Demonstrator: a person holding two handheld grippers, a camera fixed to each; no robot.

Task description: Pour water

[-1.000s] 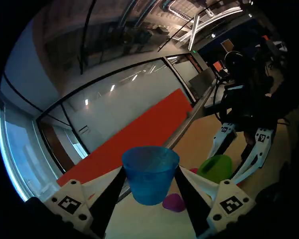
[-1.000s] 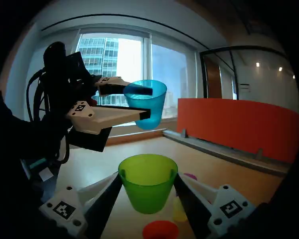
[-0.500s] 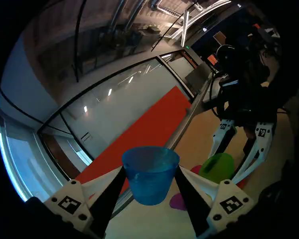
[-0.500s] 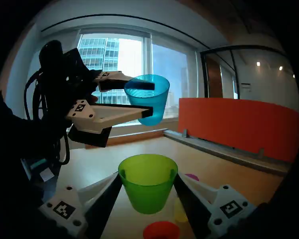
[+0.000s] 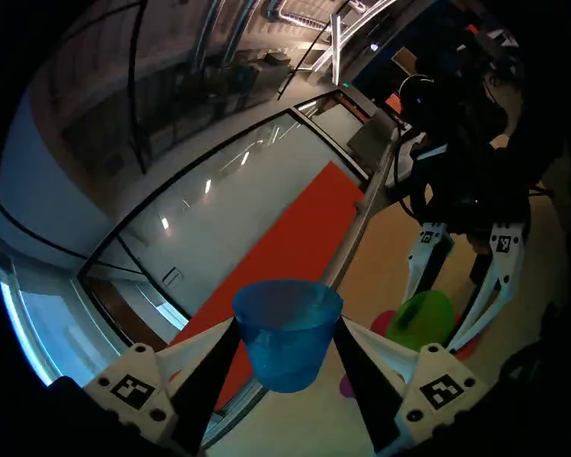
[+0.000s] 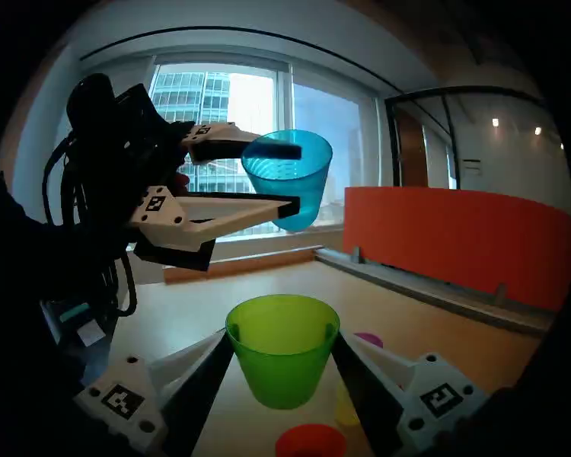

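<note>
Left gripper (image 5: 285, 329), jaws pinching the blue cup (image 5: 287, 346), holds it high, above & beyond the green cup (image 6: 283, 358), slightly tipped; prob. lining up the pour. Right gripper (image 6: 282, 339) jaws pinch the green cup low over the desk (image 6: 171, 320), ready to catch water.

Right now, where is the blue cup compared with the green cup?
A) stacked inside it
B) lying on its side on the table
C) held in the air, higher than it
C: in the right gripper view, the left gripper holds the blue cup up in the air, above the green cup held by the right gripper.
</note>
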